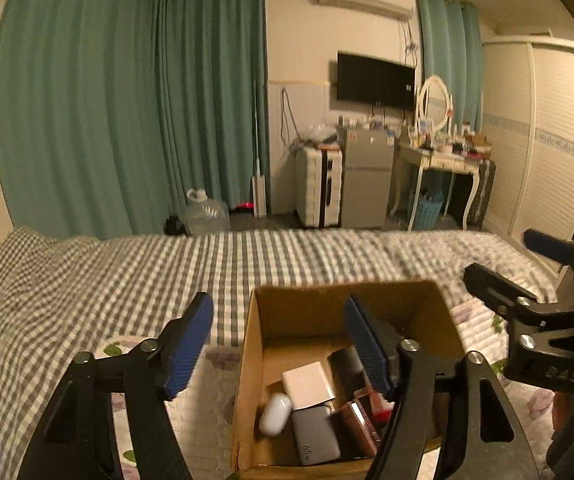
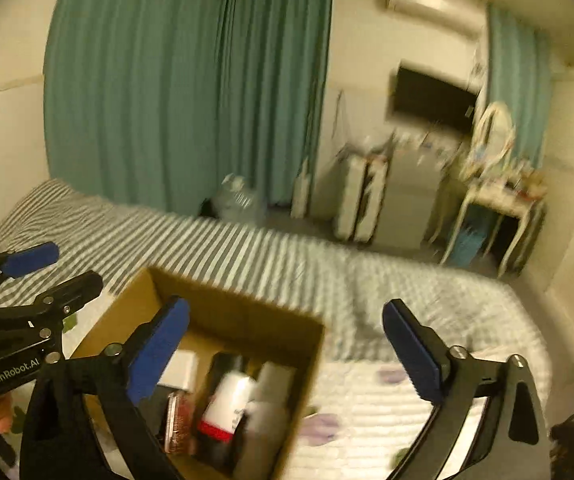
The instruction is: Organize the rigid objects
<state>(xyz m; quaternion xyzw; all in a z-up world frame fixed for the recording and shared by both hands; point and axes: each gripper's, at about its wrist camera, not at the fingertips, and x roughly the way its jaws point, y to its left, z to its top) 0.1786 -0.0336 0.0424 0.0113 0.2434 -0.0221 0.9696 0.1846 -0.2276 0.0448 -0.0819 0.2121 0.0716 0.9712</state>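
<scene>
An open cardboard box point(image 1: 255, 344) sits on the bed and holds several rigid items: a white block point(image 1: 309, 386), a white earbud case point(image 1: 275, 414), a grey power bank point(image 1: 315, 436) and a reddish-brown case point(image 1: 357, 424). My left gripper point(image 1: 279, 344) is open and empty above the box's left side. In the right wrist view the box point(image 2: 303, 376) shows a white bottle with a red band point(image 2: 225, 404) and a pale bottle point(image 2: 265, 412). My right gripper point(image 2: 285, 348) is open and empty above the box's right side. It also shows in the left wrist view point(image 1: 515, 272).
The bed has a grey checked sheet point(image 1: 127, 276) and a white floral quilt point(image 2: 399, 408). Beyond it stand teal curtains point(image 1: 127, 100), a water jug point(image 1: 205, 214), a suitcase point(image 1: 319, 188), a small fridge point(image 1: 367, 176) and a dressing table point(image 1: 439, 160).
</scene>
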